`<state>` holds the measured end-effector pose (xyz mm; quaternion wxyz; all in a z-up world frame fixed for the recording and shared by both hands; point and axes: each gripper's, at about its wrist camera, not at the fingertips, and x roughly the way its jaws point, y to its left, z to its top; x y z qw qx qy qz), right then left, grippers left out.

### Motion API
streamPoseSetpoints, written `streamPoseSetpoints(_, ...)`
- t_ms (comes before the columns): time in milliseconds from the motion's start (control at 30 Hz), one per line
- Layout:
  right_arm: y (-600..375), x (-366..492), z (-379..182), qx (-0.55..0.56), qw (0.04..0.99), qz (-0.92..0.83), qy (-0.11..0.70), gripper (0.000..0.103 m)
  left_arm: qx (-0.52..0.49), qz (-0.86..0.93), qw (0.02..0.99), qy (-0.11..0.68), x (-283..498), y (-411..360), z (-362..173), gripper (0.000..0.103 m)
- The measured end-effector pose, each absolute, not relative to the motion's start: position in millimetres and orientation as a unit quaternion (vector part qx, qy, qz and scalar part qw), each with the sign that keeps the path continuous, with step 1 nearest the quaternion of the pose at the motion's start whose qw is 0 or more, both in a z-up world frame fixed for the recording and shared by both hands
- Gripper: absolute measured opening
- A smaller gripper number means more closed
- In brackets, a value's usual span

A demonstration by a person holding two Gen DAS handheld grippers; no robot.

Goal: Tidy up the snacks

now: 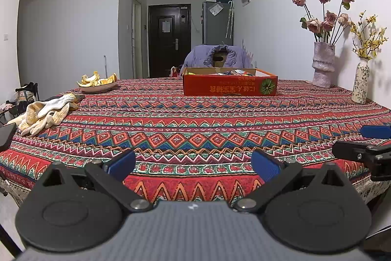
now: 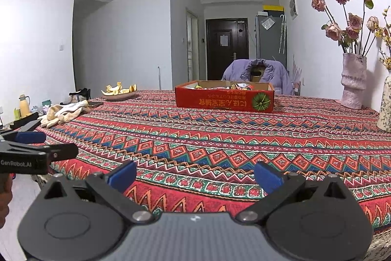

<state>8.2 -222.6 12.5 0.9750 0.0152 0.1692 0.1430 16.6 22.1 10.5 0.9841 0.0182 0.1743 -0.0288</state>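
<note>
A red cardboard box point(image 1: 229, 86) holding several snack packets stands at the far middle of the patterned tablecloth point(image 1: 195, 124); it also shows in the right wrist view point(image 2: 223, 99). My left gripper point(image 1: 193, 163) is open and empty, low over the table's near edge. My right gripper point(image 2: 194, 175) is open and empty, at the near edge too. The right gripper's fingers point(image 1: 374, 131) show at the right edge of the left wrist view. The left gripper's fingers point(image 2: 31, 137) show at the left of the right wrist view.
A plate of orange peels point(image 1: 99, 83) sits far left, with white and yellow gloves point(image 1: 46, 113) nearer and a dark phone point(image 1: 6, 136) at the left edge. Two vases of flowers point(image 1: 323, 65) point(image 1: 360, 85) stand at the right by the wall. A chair with a purple jacket point(image 1: 217, 58) is behind the box.
</note>
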Motion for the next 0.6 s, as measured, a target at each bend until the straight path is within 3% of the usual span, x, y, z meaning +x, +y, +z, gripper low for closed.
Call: streamPoseSetpoints(600, -222.2, 7.0, 11.4, 0.013, 0.977, 0.136, 0.165, 0.103, 0.018, -0.029, 0.984, 0.174, 17.2, 22.6, 11.2, 0.103)
